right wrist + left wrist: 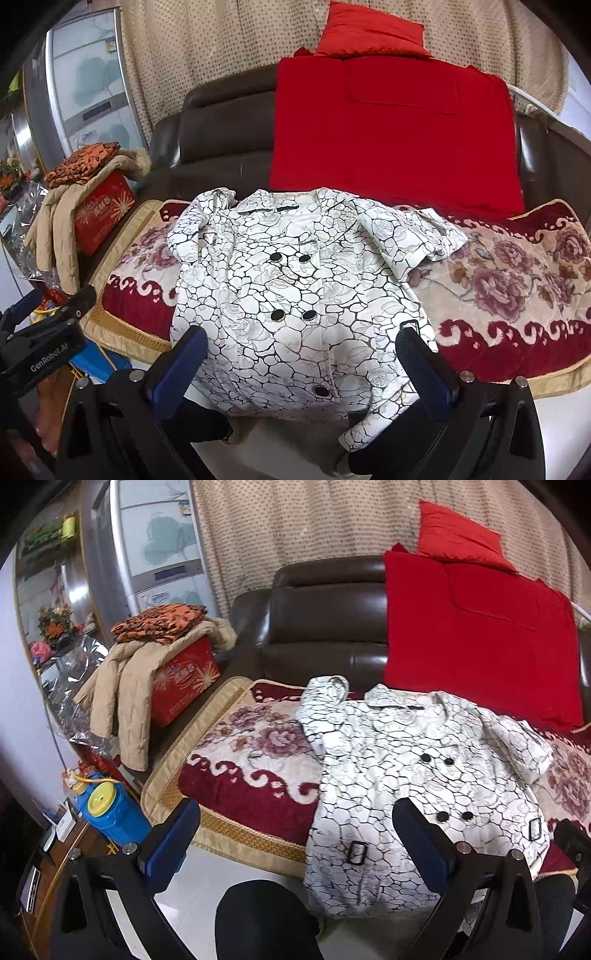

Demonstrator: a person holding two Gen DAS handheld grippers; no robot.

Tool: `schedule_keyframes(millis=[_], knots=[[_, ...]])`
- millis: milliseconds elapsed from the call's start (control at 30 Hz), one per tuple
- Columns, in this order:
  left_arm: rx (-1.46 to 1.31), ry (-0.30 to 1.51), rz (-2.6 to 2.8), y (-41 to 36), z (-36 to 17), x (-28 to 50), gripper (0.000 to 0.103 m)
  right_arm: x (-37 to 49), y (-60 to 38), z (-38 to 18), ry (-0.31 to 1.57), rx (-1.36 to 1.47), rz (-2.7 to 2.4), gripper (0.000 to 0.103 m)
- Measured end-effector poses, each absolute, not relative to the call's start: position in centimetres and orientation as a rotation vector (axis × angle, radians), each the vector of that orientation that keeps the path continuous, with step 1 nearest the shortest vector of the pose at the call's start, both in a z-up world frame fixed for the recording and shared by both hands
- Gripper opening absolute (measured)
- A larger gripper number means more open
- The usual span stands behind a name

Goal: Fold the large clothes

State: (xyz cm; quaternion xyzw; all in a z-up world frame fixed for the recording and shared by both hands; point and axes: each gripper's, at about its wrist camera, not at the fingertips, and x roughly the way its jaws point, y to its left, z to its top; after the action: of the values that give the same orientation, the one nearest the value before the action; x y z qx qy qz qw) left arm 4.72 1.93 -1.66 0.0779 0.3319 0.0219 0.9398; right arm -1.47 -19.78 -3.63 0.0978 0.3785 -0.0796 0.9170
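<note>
Floral sofa cover (pixel 517 295) under spread white jacket (pixel 295 288), red cloth (pixel 388 129) behind, left tool (pixel 295 834) and right tool (pixel 301 362) wide open, empty.

The left gripper (pixel 40 354) body bears white lettering reading "GenRobot.AI".

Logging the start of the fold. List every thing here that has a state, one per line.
White jacket with black crackle print: spread flat front-up, buttoned, hem hanging over the sofa edge.
Left gripper: open, holding nothing.
Right gripper: open, holding nothing.
Red blanket: draped over the sofa back.
Beige quilted coat: slung over a red box.
Orange patterned cloth: folded.
</note>
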Motion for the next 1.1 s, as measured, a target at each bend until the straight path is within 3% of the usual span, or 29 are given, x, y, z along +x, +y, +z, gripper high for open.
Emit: schedule_keyframes(millis=[700, 1100], knots=[[0.163, 0.680, 0.082, 2.6, -2.3, 6.1, 0.103, -0.2, -19.5, -4.4, 0.791, 0.205, -0.140, 0.103], [0.202, 0.925, -0.294, -5.5, -8.0, 8.8, 0.103, 0.1, -30.0, -8.2, 0.690, 0.433, -0.285, 0.103]])
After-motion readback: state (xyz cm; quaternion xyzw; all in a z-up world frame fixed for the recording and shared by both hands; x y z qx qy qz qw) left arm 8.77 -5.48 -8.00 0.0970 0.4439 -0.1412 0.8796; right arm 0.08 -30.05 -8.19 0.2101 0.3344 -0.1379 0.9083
